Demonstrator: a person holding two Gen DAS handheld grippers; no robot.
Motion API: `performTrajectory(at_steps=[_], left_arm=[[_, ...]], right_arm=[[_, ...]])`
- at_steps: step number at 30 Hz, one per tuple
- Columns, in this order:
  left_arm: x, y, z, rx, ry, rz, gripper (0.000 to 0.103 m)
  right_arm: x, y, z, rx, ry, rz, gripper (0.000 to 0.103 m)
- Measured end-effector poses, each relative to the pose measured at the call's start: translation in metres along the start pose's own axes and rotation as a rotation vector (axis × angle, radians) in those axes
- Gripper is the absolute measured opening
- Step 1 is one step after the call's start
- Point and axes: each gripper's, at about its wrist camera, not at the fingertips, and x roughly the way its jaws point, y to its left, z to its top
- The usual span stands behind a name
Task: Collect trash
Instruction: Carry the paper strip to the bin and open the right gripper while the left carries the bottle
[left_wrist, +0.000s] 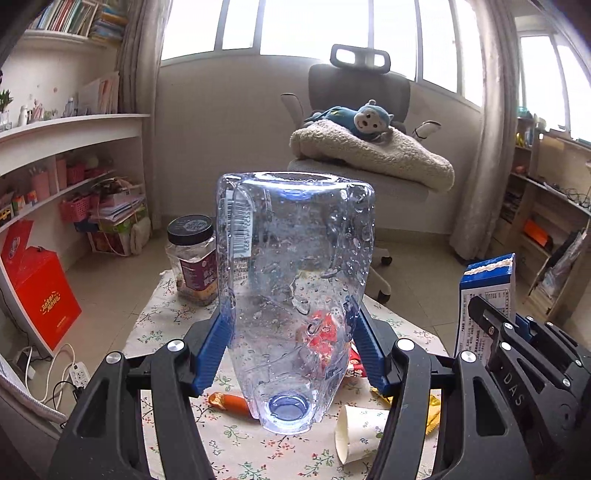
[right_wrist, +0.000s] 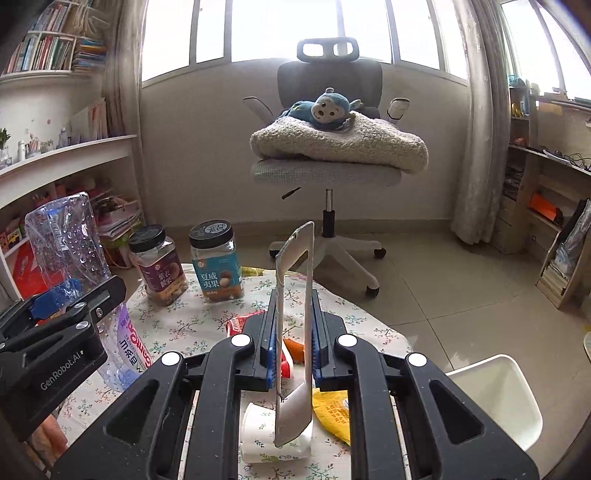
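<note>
A: Above the near edge of the surface (right_wrist: 177, 321), what did each hand have?

B: The left gripper (left_wrist: 291, 350) was clenched on a clear plastic bottle (left_wrist: 295, 280), held off the surface with its mouth toward the camera and its base pointing away. Water drops clung inside. The right gripper (right_wrist: 293, 336) was clamped on a flattened carton (right_wrist: 295, 332), squeezed thin between its fingers (right_wrist: 267, 332).

A: And the rest of the trash?

B: A paper cup (right_wrist: 258, 435), a yellow wrapper (right_wrist: 332, 410) and a red wrapper (right_wrist: 240, 325) lay near that same edge, under the grippers. Two lidded jars (right_wrist: 216, 262) stood toward the far edge.

A: What could go wrong?

B: I judged the bottle the risk: wet, thin-walled and tapering, it could buckle or slide out under a tight squeeze. The carton, gripped by its flat faces, might pivot if swung quickly.
</note>
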Motion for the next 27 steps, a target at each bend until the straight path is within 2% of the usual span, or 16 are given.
performTrajectory(at_steps=[12,18,27], left_arm=[[0.000,-0.058,-0.007,0.060,0.018,-0.089,0.062],[0.002,-0.092,-0.011,0.092,0.028,-0.139,0.062],[0.009,-0.150,-0.021,0.139,0.063,-0.224,0.062]], right_arm=[[-0.011,-0.060,-0.002,0.044,0.009,-0.094,0.013],[-0.015,-0.104,-0.004,0.070,0.019,-0.181,0.013],[-0.015,-0.192,-0.009,0.241,0.083,-0.289,0.016]])
